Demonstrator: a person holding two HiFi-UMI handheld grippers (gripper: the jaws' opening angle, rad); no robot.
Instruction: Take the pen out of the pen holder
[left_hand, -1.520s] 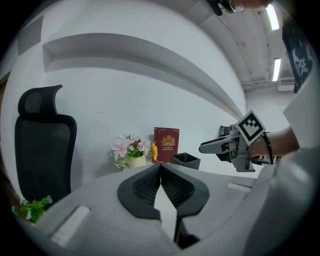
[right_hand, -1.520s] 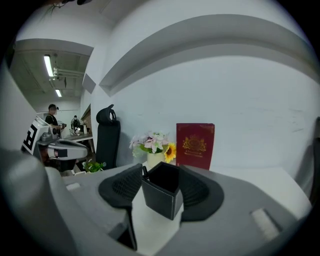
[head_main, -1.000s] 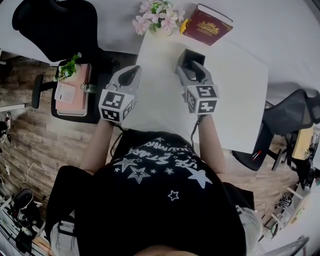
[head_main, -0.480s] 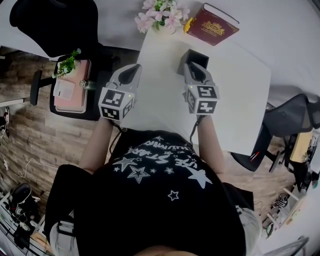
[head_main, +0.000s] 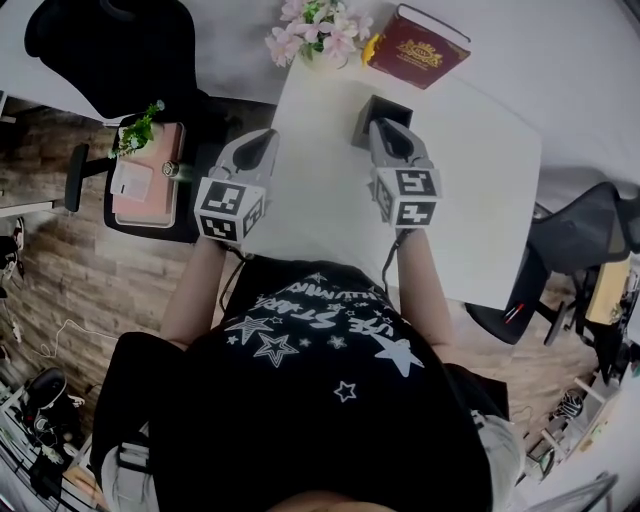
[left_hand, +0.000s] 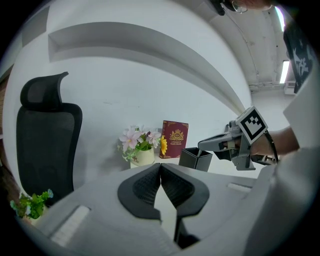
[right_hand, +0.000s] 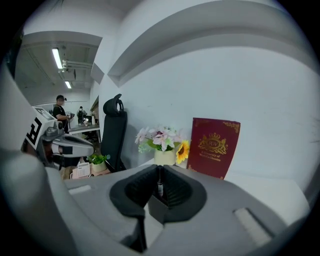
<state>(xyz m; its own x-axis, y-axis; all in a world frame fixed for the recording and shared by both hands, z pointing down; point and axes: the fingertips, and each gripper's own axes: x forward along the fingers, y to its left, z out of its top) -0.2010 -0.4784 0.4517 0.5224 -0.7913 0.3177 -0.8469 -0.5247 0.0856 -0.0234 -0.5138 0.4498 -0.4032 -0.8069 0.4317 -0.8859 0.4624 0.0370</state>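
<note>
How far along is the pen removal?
Done: the right gripper is at the pen holder. In hand: its jaws have just been closing on the pen, now pinched between them. To do: lifting it out; the pen is still inside the holder. The left gripper is shut, empty.

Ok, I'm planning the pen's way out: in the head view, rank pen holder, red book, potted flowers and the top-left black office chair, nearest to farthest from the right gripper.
From the right gripper, whose jaws have just been closing on the pen:
1. Pen holder, at its tips.
2. Red book, beyond, slightly right.
3. Potted flowers, beyond, to the left.
4. Black office chair, far left.
</note>
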